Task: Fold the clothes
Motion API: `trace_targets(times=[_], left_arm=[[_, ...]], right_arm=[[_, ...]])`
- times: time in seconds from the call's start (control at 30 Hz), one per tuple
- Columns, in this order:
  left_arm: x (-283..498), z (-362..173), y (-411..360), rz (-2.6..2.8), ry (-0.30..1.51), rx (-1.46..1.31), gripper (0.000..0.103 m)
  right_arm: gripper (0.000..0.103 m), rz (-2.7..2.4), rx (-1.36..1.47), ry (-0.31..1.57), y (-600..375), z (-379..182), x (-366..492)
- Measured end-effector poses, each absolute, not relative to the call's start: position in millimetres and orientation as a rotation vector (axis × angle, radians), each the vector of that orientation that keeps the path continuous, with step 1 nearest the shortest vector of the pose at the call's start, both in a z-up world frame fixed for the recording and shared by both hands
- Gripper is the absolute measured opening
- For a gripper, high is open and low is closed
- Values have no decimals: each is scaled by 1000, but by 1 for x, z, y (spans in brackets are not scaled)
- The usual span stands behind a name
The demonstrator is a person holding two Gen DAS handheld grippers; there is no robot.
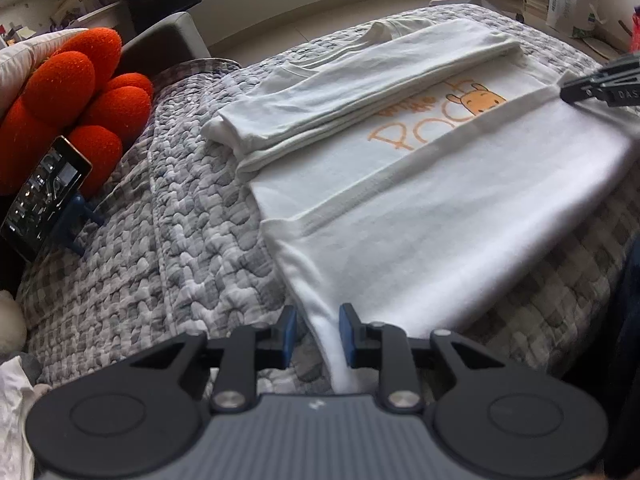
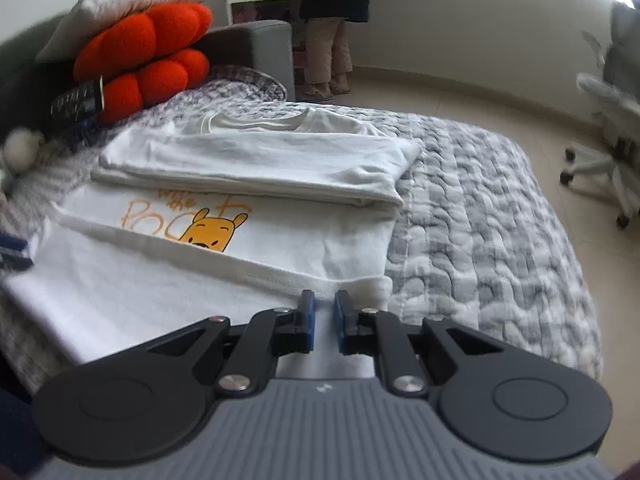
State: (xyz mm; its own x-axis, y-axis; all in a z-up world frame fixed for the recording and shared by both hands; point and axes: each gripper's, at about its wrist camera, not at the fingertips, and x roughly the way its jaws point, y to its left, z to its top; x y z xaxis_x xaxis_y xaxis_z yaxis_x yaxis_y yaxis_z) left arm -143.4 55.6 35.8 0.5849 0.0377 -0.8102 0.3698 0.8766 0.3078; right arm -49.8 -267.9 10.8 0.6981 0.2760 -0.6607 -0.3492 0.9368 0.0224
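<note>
A white T-shirt [image 1: 420, 216] with an orange bear print [image 2: 214, 230] lies on the grey quilted bed [image 1: 160, 240]. Its far side is folded inward into a long band [image 2: 256, 160], and the near side is folded over up to the print. My left gripper [image 1: 317, 332] stands slightly open at the shirt's near corner; a strip of white cloth runs between its blue pads [image 1: 347, 332], with quilt showing beside it. My right gripper [image 2: 323, 320] hovers over the folded near edge, jaws narrowly apart with nothing pinched. In the left wrist view the right gripper [image 1: 568, 92] shows at the far right.
A red knobbly cushion [image 1: 76, 92] and a phone on a blue stand [image 1: 44, 196] sit at the head of the bed. A person's legs [image 2: 328, 60] stand on the floor beyond, and a wheeled office chair [image 2: 608, 148] is to the right.
</note>
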Motion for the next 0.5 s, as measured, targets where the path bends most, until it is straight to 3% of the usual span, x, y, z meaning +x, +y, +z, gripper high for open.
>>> trace_targets(times=[0.3,0.5], left_arm=[[-153,68,60,-255,869,340,25],[-153,58,19,-402,871,379,27]], right_arm=[[16,438,-130,626,-258,36,-87],[16,675,-143,640,-205,38,-109]])
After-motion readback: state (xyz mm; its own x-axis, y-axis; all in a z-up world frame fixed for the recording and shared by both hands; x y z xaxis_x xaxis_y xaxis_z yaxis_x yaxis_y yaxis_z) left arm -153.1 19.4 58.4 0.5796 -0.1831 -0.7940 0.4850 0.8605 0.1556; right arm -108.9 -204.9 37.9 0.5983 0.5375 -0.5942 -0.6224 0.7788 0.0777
